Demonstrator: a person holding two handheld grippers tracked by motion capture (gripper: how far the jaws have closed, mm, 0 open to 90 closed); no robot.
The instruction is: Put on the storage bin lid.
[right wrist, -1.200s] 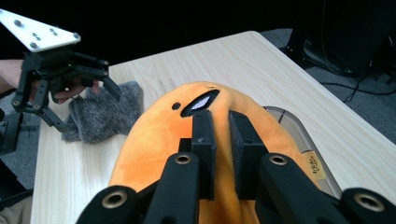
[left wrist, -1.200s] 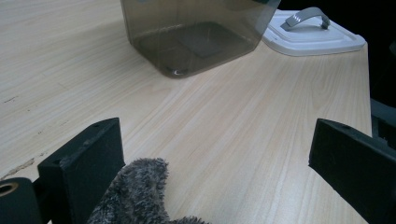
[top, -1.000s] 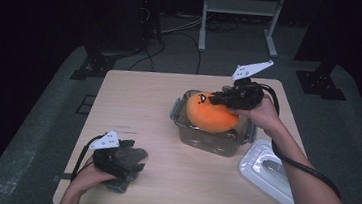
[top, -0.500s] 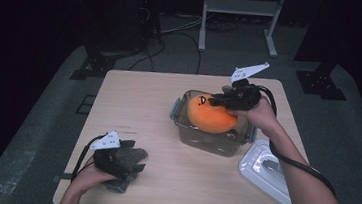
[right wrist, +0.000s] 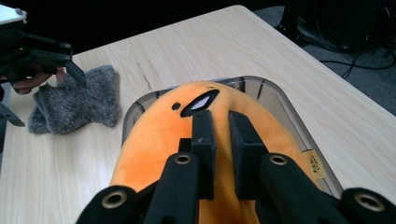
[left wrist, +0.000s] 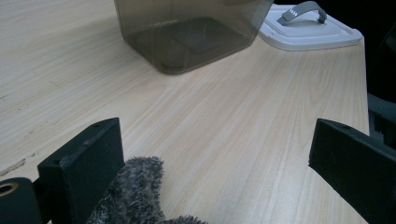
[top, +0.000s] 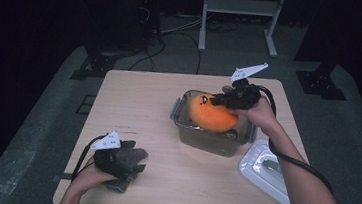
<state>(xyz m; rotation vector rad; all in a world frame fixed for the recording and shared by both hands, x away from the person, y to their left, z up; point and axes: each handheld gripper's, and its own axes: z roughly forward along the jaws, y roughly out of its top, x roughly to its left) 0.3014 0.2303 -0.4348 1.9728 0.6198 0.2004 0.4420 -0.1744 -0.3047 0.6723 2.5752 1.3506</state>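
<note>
Orange plush toy [top: 214, 116] sat in the mouth of the clear plastic container [top: 200, 139], near the middle-right of the wooden table [top: 144, 98], with its upper part rising above the rim. We saw the right gripper [top: 219, 99] over it, and in the right gripper view its two black jaws were pressed close together, pinching a fold of the orange fabric [right wrist: 219, 140] just behind the small face (a dark eye and a pale mouth patch). A paper label [right wrist: 312, 166] showed at the side of the plush, close to the container wall.

We found the left gripper [top: 130, 160] at the near-left part of the table, well apart from the container. Its jaws stood spread wide in the left gripper view, and the grey fuzzy cloth [left wrist: 135, 196] lay on the table beside the left jaw; we could not tell if it touched the jaw. The white lid [top: 268, 170] with a grey handle lay flat on the table, just beside the container on the person's right.
</note>
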